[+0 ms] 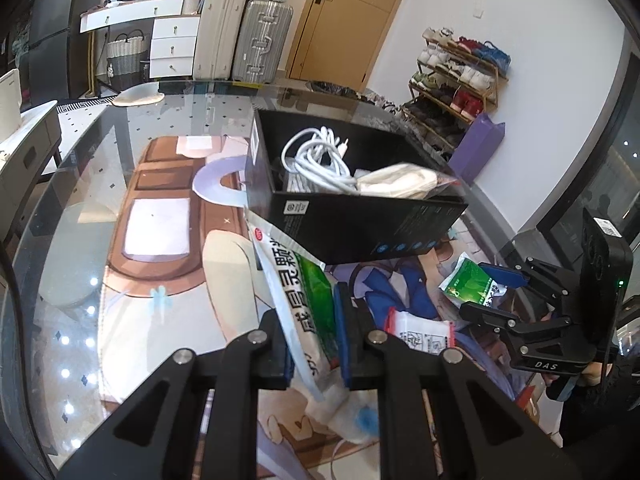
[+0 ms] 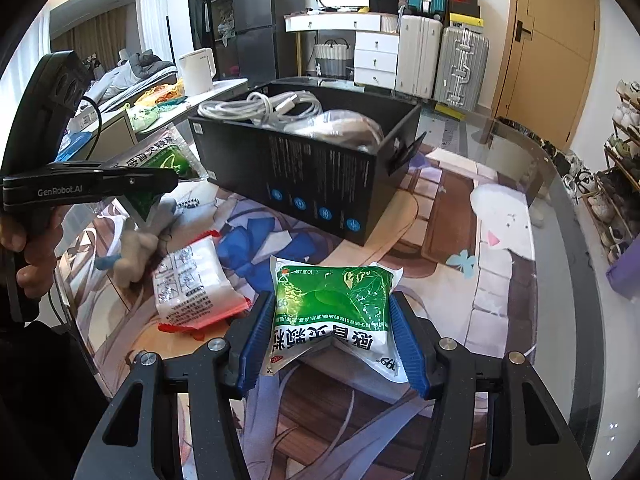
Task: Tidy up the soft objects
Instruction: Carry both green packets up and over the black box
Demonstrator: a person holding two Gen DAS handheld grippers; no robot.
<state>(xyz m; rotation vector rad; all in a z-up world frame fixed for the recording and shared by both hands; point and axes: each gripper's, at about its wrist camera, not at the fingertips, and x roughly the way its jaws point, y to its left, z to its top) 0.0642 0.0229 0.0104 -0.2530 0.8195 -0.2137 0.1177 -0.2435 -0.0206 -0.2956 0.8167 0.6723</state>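
Note:
My left gripper (image 1: 316, 344) is shut on a green-and-white medicine sachet (image 1: 304, 296), held upright just before the black box (image 1: 352, 224). The box holds a white cable (image 1: 316, 156) and a clear packet (image 1: 396, 180). My right gripper (image 2: 334, 340) is shut on a second green-and-white sachet (image 2: 334, 308), above the mat and in front of the box (image 2: 312, 176). In the left wrist view the right gripper (image 1: 492, 292) shows at right with its sachet (image 1: 468, 284). A red-and-white sachet (image 2: 196, 284) and a grey plush toy (image 2: 140, 244) lie on the mat.
A glass table (image 1: 80, 184) carries a printed cartoon mat (image 2: 460, 264). Suitcases (image 1: 244, 40), drawers and a shoe rack (image 1: 452, 80) stand behind. A purple bag (image 1: 480, 144) sits past the table's right edge. A white kettle (image 2: 198, 70) stands on a side counter.

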